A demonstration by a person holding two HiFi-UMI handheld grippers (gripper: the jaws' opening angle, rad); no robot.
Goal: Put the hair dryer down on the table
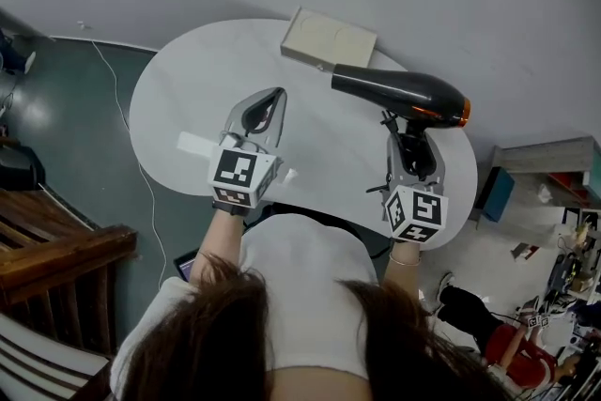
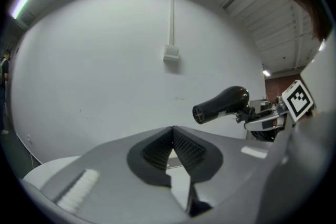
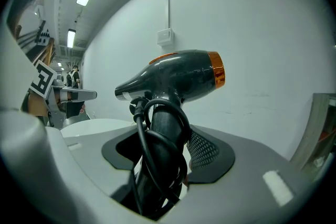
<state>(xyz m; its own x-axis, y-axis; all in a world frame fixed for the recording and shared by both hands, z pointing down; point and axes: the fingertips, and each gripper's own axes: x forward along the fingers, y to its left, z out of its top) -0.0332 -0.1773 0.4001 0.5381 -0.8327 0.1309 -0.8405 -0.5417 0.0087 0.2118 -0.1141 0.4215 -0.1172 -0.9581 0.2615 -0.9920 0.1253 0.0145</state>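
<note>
Item count, table and rig: six kinds, seven pieces in all.
Hair dryer (image 1: 399,94), 1; cord (image 3: 137,138), 1; grippers, 2: left gripper (image 1: 278,95) and right gripper (image 1: 411,144); table (image 1: 188,99), 1; box (image 1: 329,39), 1; person (image 1: 300,268), 1.

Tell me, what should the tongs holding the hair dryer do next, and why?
Probably lower the right tongs toward the white table beneath. They grip the hair dryer by its handle, and it seems to hang above the tabletop, so it likely must come down before letting go.
</note>
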